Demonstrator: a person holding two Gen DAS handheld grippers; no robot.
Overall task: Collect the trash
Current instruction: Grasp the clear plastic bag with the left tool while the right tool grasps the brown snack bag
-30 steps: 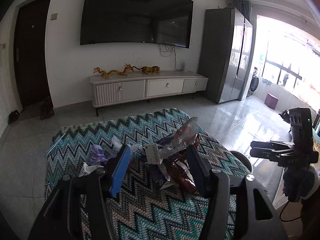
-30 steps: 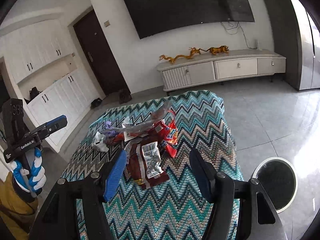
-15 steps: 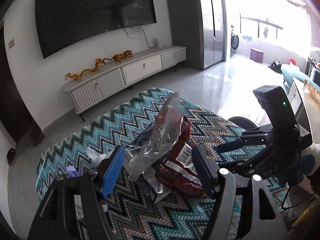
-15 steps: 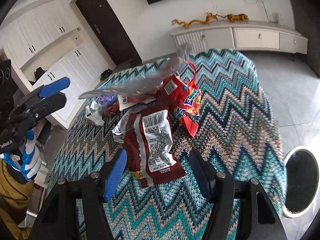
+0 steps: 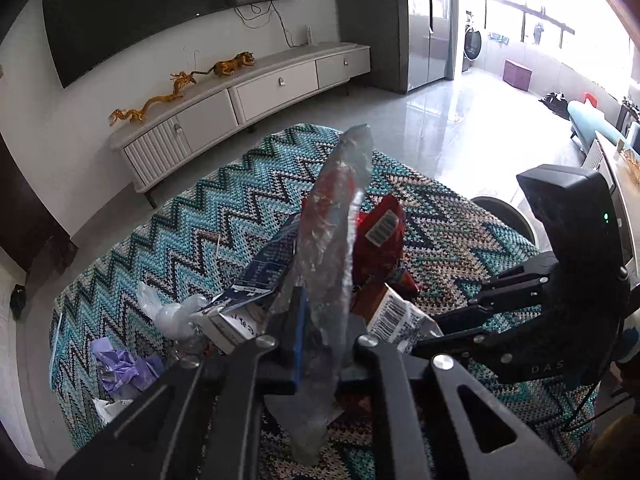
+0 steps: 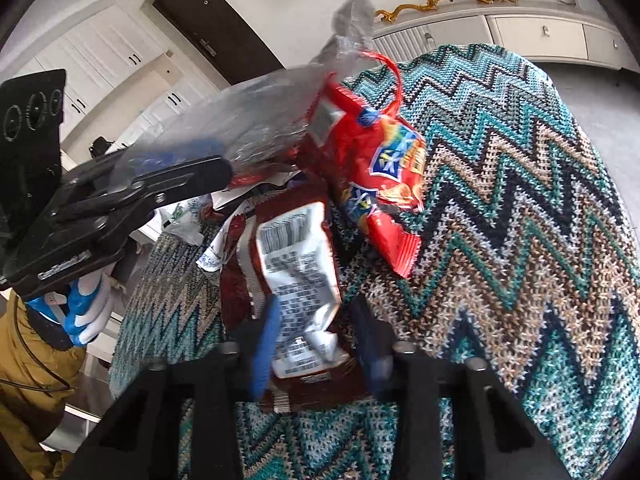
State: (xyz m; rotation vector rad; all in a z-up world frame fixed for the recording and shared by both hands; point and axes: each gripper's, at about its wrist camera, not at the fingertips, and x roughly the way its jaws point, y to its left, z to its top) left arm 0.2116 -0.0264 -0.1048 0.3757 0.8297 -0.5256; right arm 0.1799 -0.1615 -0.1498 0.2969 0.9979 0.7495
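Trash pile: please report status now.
Left gripper shut on clear wrapper. Right gripper closing around brown packet, grip unconfirmed. Red bag and other trash remain on table.

Both grippers reach low over the desk (image 6: pixel 520 184). The left gripper (image 5: pixel 320 344) is clamped on a clear plastic wrapper (image 5: pixel 332 248) above the desk. The right gripper (image 6: pixel 316 344) pinches a dark red snack packet (image 6: pixel 296 272) lying on it.
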